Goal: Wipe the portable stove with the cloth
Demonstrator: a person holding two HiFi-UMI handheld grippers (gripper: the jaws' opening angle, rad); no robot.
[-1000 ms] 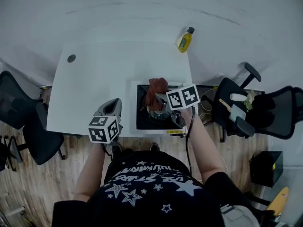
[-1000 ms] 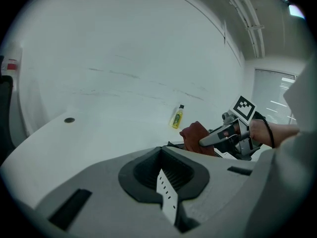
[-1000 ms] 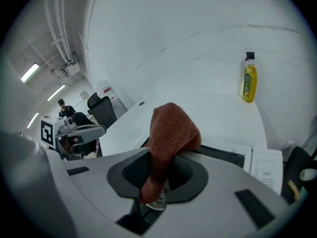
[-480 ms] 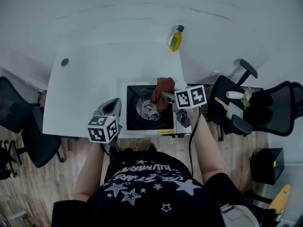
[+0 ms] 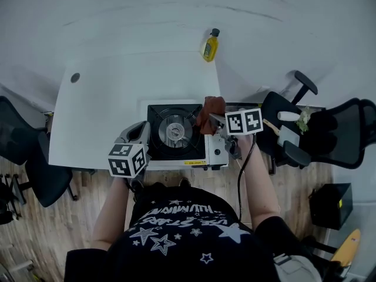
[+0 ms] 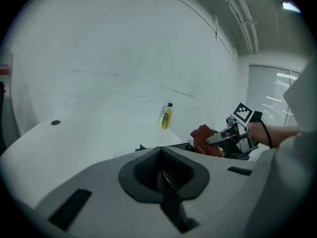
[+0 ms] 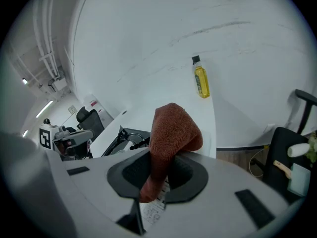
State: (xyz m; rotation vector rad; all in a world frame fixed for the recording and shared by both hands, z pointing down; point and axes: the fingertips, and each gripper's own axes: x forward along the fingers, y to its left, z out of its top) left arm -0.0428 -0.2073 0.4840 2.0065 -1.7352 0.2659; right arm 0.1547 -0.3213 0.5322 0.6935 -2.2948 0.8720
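Observation:
The portable stove (image 5: 176, 138) sits at the white table's (image 5: 106, 110) near right corner, black top with a round burner (image 5: 174, 129). A rust-brown cloth (image 5: 210, 114) hangs over the stove's right edge, held in my right gripper (image 5: 215, 120), which is shut on it. In the right gripper view the cloth (image 7: 171, 133) bulges up between the jaws of the right gripper (image 7: 158, 182), with the stove (image 7: 124, 138) to the left. My left gripper (image 5: 138, 135) hovers at the stove's left side, shut and empty. From the left gripper (image 6: 166, 175) I see the cloth (image 6: 204, 139) ahead.
A yellow bottle (image 5: 208, 46) stands at the table's far right corner, also visible as the bottle (image 7: 200, 81) and the bottle (image 6: 166, 117). Black office chairs stand right (image 5: 329, 134) and left (image 5: 23, 145) of the table. A cable grommet (image 5: 74, 77) marks the far left.
My right gripper has dragged the cloth from over the burner rightward to the stove's right edge. The left gripper has stayed beside the stove.

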